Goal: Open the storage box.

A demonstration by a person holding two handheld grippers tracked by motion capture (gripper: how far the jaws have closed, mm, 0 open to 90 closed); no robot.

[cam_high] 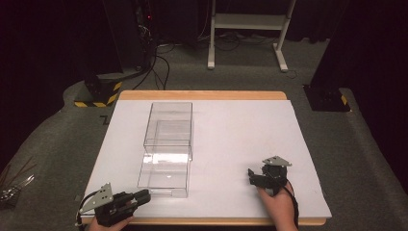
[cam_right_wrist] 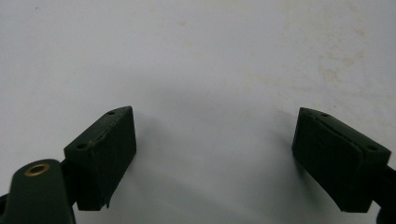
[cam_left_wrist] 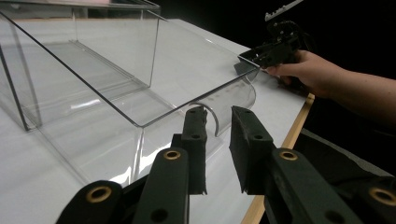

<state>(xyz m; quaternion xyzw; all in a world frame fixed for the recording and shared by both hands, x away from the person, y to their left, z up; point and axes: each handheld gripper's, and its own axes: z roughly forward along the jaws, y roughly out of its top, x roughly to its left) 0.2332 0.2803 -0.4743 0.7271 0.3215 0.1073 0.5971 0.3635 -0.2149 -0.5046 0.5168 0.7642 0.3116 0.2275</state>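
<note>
A clear plastic box point(cam_high: 168, 126) lies left of centre on the white table top point(cam_high: 240, 139). Its clear drawer point(cam_high: 163, 175) is pulled out toward the near edge, and a half-round notch point(cam_left_wrist: 212, 114) is cut in the drawer's front wall. My left gripper point(cam_high: 144, 196) lies low at the near left corner, pointing at the drawer's front. Its jaws point(cam_left_wrist: 217, 114) stand a narrow gap apart, just short of the notch, with nothing between them. My right gripper point(cam_high: 254, 177) rests near the front right, wide open point(cam_right_wrist: 215, 114) over bare white surface. It is also seen far off as the right gripper point(cam_left_wrist: 261, 56) in a hand.
The table's wooden edge point(cam_high: 202, 95) runs along the back and the front. Grey carpet surrounds the table. A white stand point(cam_high: 248, 21) is behind it, with a black-and-yellow base point(cam_high: 98, 94) at back left and another black base point(cam_high: 327, 98) at back right. Metal tools point(cam_high: 12, 185) lie on the floor at left.
</note>
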